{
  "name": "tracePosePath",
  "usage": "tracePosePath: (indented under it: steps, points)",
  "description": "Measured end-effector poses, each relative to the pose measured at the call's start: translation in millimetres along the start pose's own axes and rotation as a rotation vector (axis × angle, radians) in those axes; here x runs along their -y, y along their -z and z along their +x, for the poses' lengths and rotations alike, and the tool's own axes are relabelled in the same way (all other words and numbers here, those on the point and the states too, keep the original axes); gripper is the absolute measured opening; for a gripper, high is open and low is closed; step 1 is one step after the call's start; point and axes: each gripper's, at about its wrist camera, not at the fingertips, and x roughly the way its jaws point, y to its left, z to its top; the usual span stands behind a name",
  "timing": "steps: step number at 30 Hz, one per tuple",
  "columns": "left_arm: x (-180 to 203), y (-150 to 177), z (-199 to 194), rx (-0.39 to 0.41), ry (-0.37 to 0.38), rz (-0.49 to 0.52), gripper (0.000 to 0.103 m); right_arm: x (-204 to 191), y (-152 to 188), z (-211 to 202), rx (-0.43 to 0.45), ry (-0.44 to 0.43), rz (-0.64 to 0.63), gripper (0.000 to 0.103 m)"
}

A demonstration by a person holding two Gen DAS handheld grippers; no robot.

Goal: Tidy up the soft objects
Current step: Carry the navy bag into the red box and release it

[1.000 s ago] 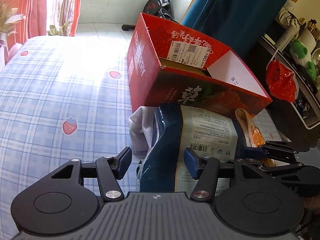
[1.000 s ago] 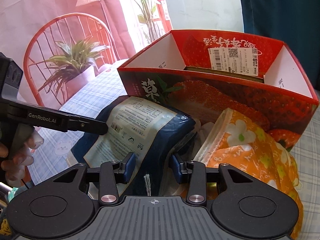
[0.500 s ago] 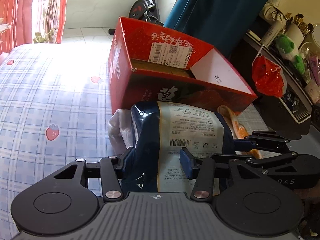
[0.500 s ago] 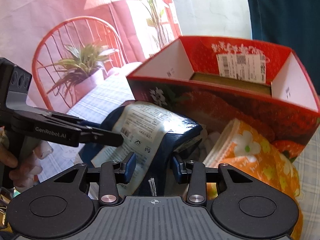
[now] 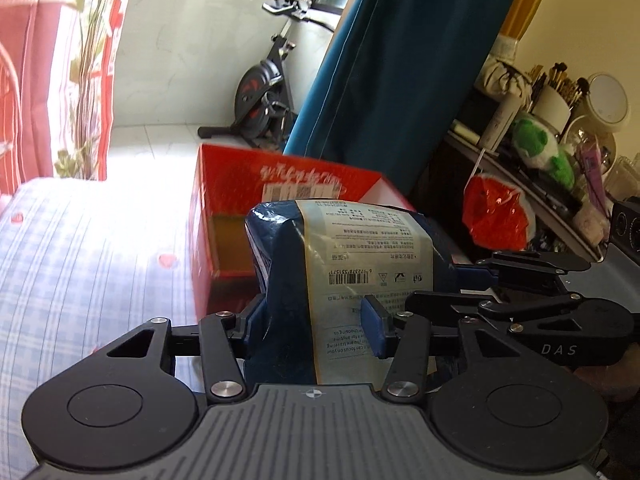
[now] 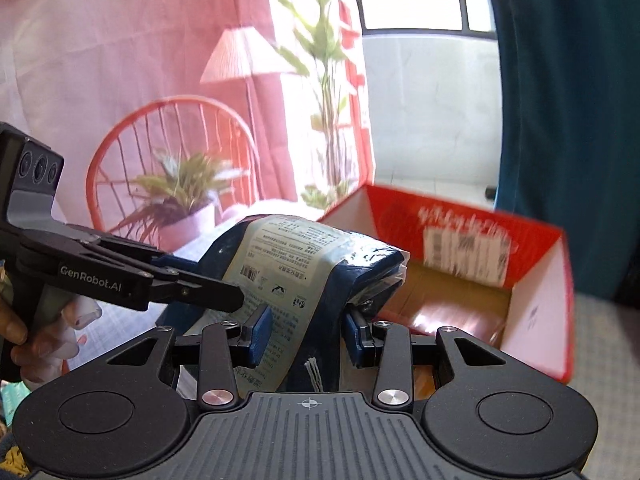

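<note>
A soft dark blue package [image 5: 352,248] with a pale printed label hangs in the air, gripped from both ends. My left gripper [image 5: 314,324] is shut on its near-left end, the blue pads pressing into the wrap. My right gripper [image 6: 307,334] is shut on the other end of the package [image 6: 288,256]. Each gripper shows in the other's view: the right one at the right edge [image 5: 484,276], the left one's fingers [image 6: 200,292] coming in from the left. Behind and below the package stands the open red strawberry box [image 5: 280,184], also seen at right [image 6: 460,216].
A blue checked sheet with strawberries [image 5: 80,264] covers the bed at left. Beyond stand an exercise bike [image 5: 264,92], a teal curtain [image 5: 380,80], and a cluttered shelf [image 5: 540,136] with a red plastic bag [image 5: 496,216]. A person's hand [image 6: 40,340] holds the left gripper.
The left jaws closed on the package. Both grippers then rose with it off the bed, and the orange and white cloths dropped out of view. The box now sits lower in both views.
</note>
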Motion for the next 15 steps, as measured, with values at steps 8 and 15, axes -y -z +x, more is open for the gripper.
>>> tracePosePath:
  steps: [8,15]
  points:
    - [15.5,-38.3,6.3,0.071,0.025,0.004,0.052,20.3,-41.6,-12.5,0.071,0.048,-0.074,0.036]
    - [22.0,-63.5,26.2,0.097,0.006,0.018,0.052,41.9,-66.9,-0.9,0.090,0.101,-0.110,0.036]
